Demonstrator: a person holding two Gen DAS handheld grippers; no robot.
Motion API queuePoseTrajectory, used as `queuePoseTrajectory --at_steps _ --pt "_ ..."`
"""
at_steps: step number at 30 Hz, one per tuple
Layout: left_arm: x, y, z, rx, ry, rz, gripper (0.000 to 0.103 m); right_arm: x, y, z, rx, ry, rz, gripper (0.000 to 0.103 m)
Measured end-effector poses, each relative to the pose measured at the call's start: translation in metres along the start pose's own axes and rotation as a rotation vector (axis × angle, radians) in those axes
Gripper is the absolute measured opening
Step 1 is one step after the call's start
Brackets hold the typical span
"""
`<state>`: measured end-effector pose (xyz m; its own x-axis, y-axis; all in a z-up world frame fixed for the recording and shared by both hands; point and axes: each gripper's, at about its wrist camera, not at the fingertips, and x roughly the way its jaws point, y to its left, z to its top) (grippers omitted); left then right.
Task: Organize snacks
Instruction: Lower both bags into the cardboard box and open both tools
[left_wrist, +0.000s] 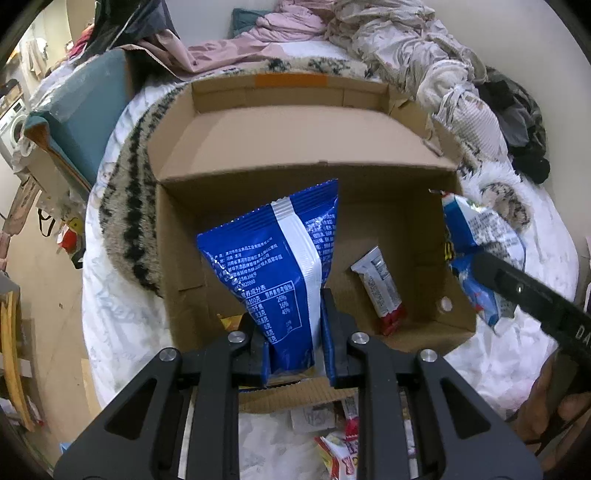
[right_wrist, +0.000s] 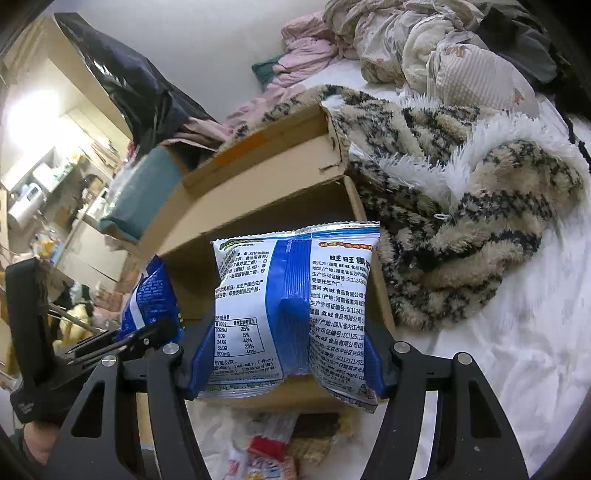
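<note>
Snacks sit in both grippers above the open cardboard box (left_wrist: 236, 206) on the bed: the left gripper (left_wrist: 293, 350) clamps a dark blue packet (left_wrist: 273, 258) over the box's near edge, the right gripper (right_wrist: 286, 365) grips a white-and-blue packet (right_wrist: 295, 295) at the box's right wall. Inside, the floor is mostly bare — one small wrapped bar (left_wrist: 380, 288) lies there. A fuzzy patterned blanket (right_wrist: 461, 221) crowds the right side, loose wrappers (right_wrist: 273, 446) lie before the box.
</note>
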<state>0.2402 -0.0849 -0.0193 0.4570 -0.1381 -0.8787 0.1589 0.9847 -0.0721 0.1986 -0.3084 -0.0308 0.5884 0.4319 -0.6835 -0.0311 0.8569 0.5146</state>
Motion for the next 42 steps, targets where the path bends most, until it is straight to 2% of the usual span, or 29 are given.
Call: queuePoseTrajectory --at_steps 6,13,23,25,27,29,32,42 --pt "0.024 0.005 -0.003 -0.025 0.046 -0.014 0.018 0.018 0.004 -0.001 -0.037 0.035 -0.046 0.068" --pt "0.033 0.007 -0.002 -0.034 0.047 -0.014 0.019 0.029 0.014 -0.005 -0.093 0.054 -0.080 0.069" --pt "0.034 0.008 0.000 -0.035 0.042 -0.018 0.020 0.036 0.015 -0.004 -0.095 0.070 -0.085 0.071" --pt "0.035 0.007 0.000 -0.034 0.053 -0.024 0.028 0.038 0.013 -0.002 -0.074 0.077 -0.067 0.079" --pt "0.034 0.007 -0.001 -0.034 0.050 -0.021 0.062 0.036 0.010 -0.001 -0.053 0.072 -0.053 0.087" --pt "0.032 0.010 -0.001 -0.054 0.034 -0.053 0.081 0.034 0.009 0.000 -0.044 0.061 -0.044 0.090" --pt "0.030 0.012 0.000 -0.062 0.025 -0.024 0.084 0.033 0.009 0.001 -0.045 0.060 -0.038 0.091" --pt "0.029 0.017 -0.003 -0.071 0.018 -0.014 0.084 0.033 0.010 -0.001 -0.045 0.068 -0.037 0.091"
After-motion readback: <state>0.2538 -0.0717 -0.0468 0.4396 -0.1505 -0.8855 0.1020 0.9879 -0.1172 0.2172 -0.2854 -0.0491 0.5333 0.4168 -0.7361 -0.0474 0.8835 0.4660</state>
